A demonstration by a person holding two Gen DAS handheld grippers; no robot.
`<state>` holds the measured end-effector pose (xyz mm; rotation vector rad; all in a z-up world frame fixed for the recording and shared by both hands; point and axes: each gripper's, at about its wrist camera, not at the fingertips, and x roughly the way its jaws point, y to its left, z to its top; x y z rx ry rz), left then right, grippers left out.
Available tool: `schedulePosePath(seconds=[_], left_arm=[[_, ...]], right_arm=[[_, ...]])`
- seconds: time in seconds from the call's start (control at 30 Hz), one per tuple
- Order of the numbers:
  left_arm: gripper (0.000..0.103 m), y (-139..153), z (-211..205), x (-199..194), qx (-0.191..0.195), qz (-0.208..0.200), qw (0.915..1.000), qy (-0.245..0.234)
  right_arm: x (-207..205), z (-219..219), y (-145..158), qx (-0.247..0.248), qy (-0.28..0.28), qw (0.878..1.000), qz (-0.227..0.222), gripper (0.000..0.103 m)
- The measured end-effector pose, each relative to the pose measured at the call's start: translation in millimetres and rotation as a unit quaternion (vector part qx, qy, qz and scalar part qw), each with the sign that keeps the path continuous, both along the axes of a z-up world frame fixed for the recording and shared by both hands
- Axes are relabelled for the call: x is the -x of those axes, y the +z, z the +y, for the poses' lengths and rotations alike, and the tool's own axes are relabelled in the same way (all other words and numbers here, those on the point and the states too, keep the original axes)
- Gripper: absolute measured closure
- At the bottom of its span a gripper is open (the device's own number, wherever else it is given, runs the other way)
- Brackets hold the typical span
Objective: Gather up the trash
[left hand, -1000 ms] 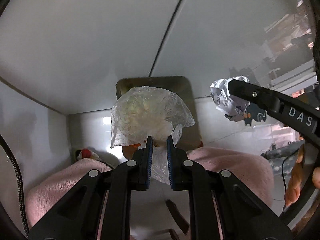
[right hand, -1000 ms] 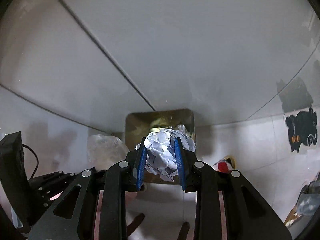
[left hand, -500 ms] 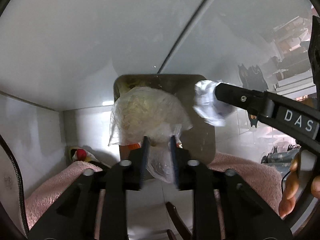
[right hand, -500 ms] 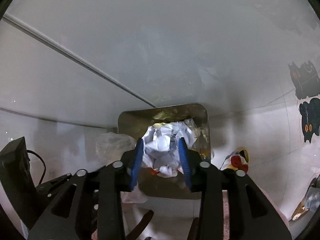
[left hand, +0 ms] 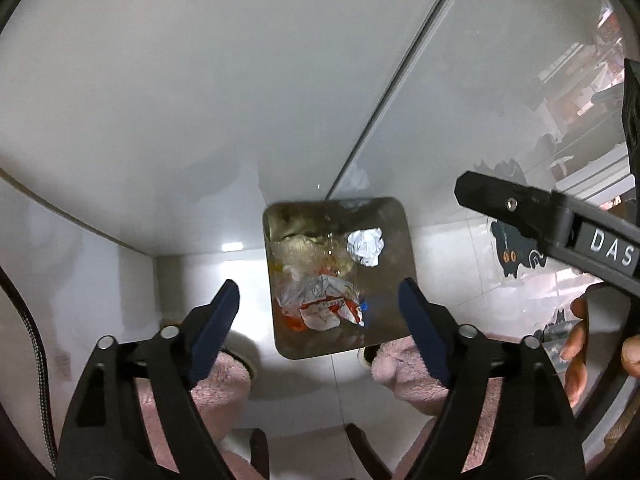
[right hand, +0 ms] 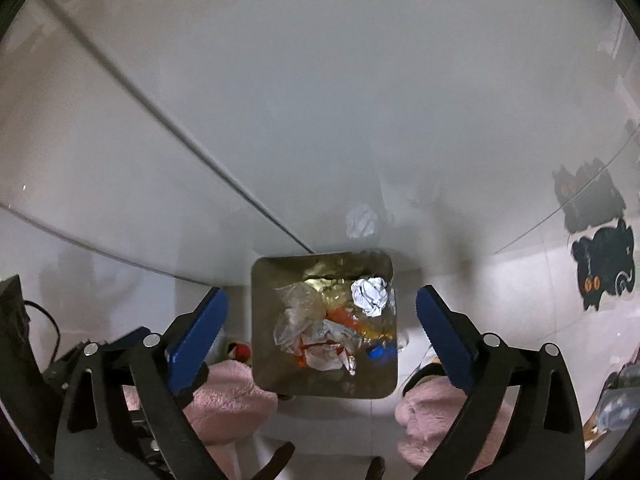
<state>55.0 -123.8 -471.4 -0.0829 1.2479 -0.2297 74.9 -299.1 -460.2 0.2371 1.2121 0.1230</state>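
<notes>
A square metal trash bin [left hand: 394, 320] stands on the white floor below me; it also shows in the right wrist view [right hand: 264, 360]. Inside lie a crumpled white paper ball [left hand: 365, 247] [right hand: 371, 295], a clear plastic bag [right hand: 298, 312] [left hand: 294, 294] and red-and-white wrappers [left hand: 326, 308] [right hand: 324, 350]. My left gripper [left hand: 320, 312] is open and empty above the bin. My right gripper [right hand: 322, 322] is open and empty above the bin; one of its fingers [left hand: 516, 208] reaches in from the right in the left wrist view.
Pink fluffy slippers [left hand: 224, 380] [right hand: 228, 396] flank the near side of the bin. A glossy white wall with a seam [left hand: 400, 80] rises behind it. Black cat stickers [right hand: 604, 264] are on the floor at right. A black cable [left hand: 28, 332] runs at left.
Both grippers opened wide. The plastic bag dropped from the left one and the paper ball from the right one; both now lie in the bin.
</notes>
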Motion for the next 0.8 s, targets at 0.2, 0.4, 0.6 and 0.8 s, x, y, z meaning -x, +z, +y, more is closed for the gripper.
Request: schedulePosePath(seconds=[0.2,0.4,0.6,0.8], left_arm=[[0.010,57.0,14.7,20.7,0.002,-0.054,0.9985,0.012],[0.008,127.5,29.2,42.5,-0.016,-0.114,0.9932,0.016],[0.008,203.8,49.6,59.3,-0.037,-0.174,0.9833,0.039],[0.008,278.6,64.9,71.0,-0.055,-0.246,0.9660,0.059]], right_arm=[[23.9,-0.6,56.8,0.006,-0.002,0.999,-0.045,0.004],[42.1,2.6,126.2,0.037,-0.003,0.994,-0.107,0.003],[59.1,9.5,195.3,0.079,0.001,0.982,-0.171,0.003],[70.2,10.5,269.2,0.083,-0.011,0.967,-0.239,0.003]])
